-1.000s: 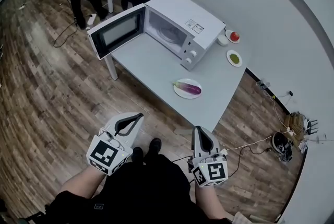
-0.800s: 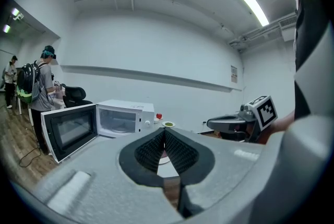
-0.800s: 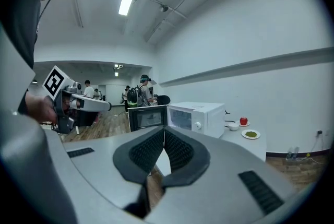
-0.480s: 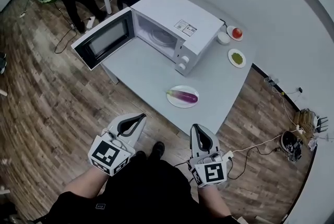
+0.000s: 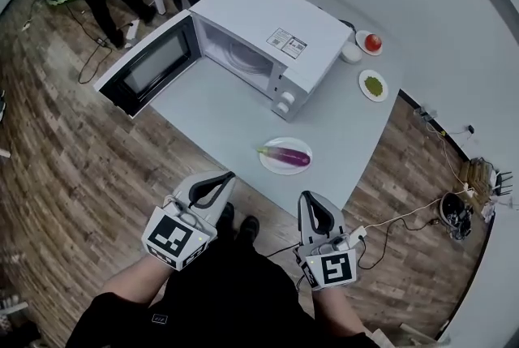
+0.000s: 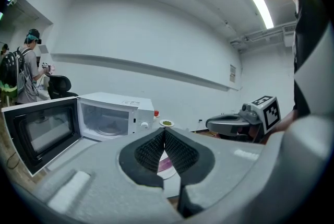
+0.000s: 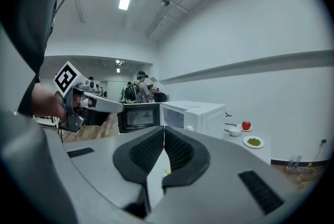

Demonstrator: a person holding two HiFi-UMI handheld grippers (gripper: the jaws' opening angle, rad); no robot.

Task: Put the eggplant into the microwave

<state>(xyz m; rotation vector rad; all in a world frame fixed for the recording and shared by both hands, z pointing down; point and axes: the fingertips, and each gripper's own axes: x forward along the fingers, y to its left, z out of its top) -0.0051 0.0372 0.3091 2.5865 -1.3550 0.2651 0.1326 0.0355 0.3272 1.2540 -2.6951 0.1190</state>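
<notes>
- Currently both grippers hang short of the table (image 5: 219, 107), close to my body. I judge this to be the approach, with nothing picked up yet.
- The left gripper (image 5: 227, 176) has its jaws clenched tip to tip, with nothing between the pads.
- The right gripper (image 5: 312, 199) is likewise pressed closed and empty.
- The eggplant (image 5: 285, 155) lies lengthwise on a white plate (image 5: 280, 169) near the table's front edge, in front of the microwave (image 5: 268, 26) and well apart from both grippers.
- The microwave door (image 5: 144, 69) is swung wide to the left, exposing the inside. Presumably that lets the load go straight in.
- Judgement: the right gripper sits nearer the plate, so it looks the likelier picker. Its jaws must part first.
- A green dish (image 5: 374, 84) and a red fruit (image 5: 373, 41) sit at the far corner, out of the path.
</notes>
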